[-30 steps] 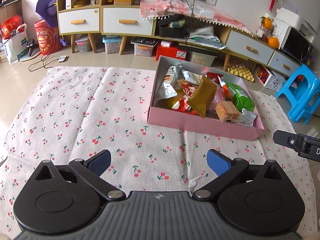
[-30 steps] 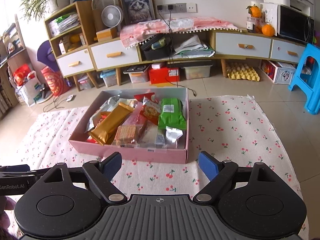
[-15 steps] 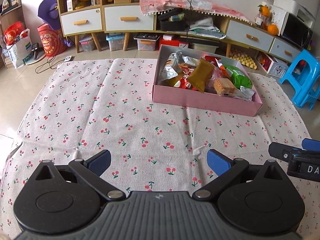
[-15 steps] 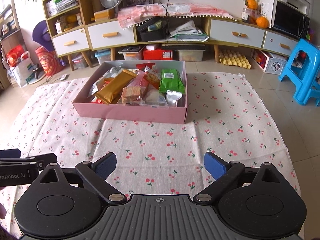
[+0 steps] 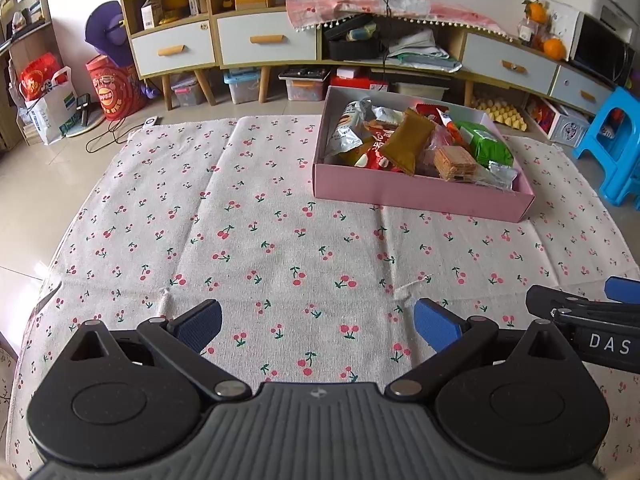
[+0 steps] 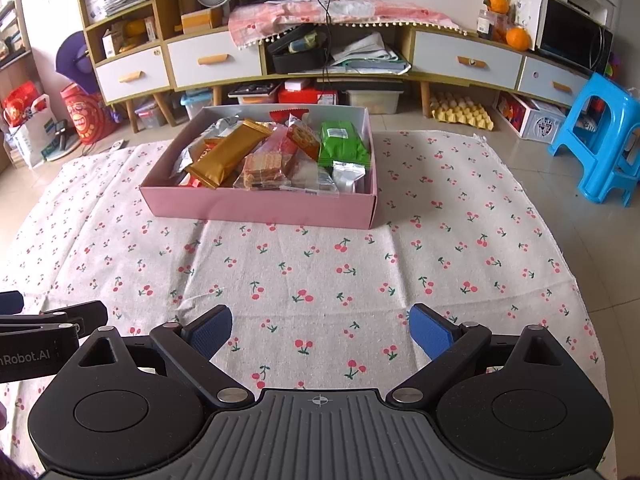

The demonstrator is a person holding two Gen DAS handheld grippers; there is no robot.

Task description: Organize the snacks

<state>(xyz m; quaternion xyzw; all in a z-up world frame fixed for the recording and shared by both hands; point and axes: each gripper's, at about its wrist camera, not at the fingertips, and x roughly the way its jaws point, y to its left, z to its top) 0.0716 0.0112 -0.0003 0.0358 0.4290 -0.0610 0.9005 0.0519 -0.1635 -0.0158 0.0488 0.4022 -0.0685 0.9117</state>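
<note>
Snacks (image 6: 280,152) all piled in pink box (image 6: 260,206) at cloth's (image 6: 320,272) far edge, probably done. Left gripper (image 5: 318,326) and right gripper (image 6: 320,330) both released, empty, hovering over near edge, clear of box.

A cherry-print cloth (image 6: 320,264) covers the tiled floor (image 6: 532,152), with a pink snack box (image 6: 256,206) resting on it
</note>
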